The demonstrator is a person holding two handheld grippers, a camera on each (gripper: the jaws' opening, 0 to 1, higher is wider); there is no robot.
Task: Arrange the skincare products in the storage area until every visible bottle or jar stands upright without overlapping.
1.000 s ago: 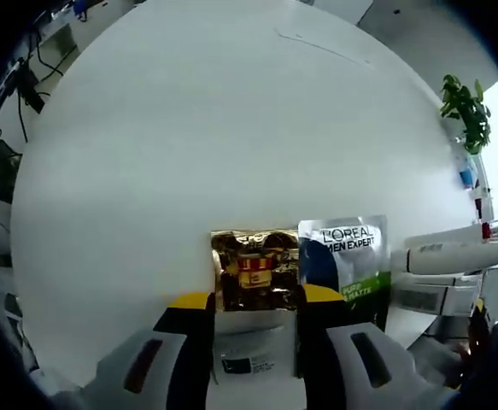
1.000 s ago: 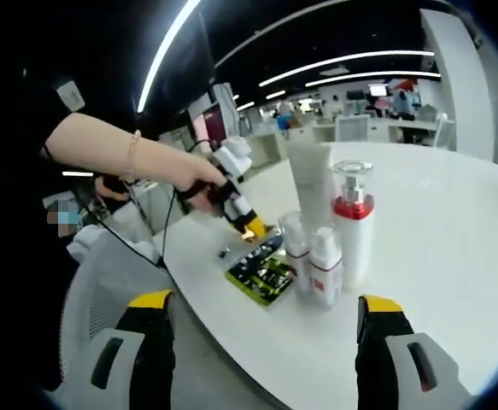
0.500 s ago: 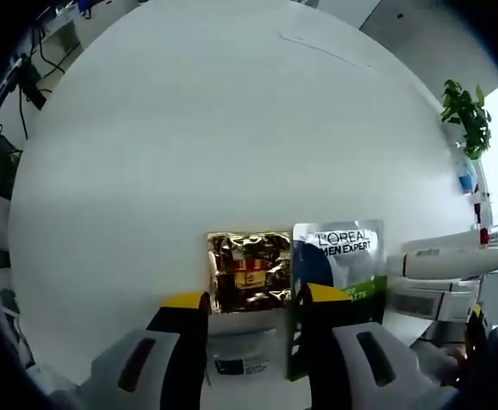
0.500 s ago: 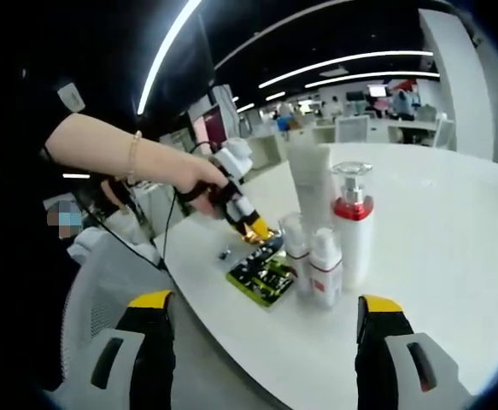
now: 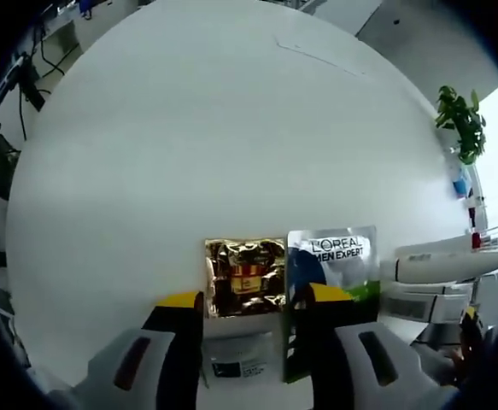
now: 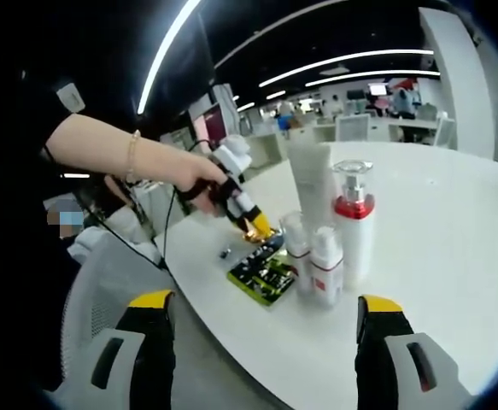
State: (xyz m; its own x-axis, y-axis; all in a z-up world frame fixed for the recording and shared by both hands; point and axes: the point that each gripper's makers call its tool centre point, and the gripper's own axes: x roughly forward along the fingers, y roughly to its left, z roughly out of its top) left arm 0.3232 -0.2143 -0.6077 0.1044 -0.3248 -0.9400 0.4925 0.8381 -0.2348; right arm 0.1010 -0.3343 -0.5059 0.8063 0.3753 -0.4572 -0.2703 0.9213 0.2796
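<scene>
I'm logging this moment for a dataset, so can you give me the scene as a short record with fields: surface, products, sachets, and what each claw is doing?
surface: white round table
upright products: white tube, red-collared pump bottle, small white pump bottle, small clear-capped bottle, clustered together
flat items: gold sachet and L'Oreal Men Expert sachet, side by side on the table
left claw: jaws astride the gold sachet's near end; whether they grip it cannot be told
right claw: open, empty, held back from the bottles

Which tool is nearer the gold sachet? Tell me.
Left. The left tool straddles the gold sachet on the table; the right tool hangs back off the table's edge.
</scene>
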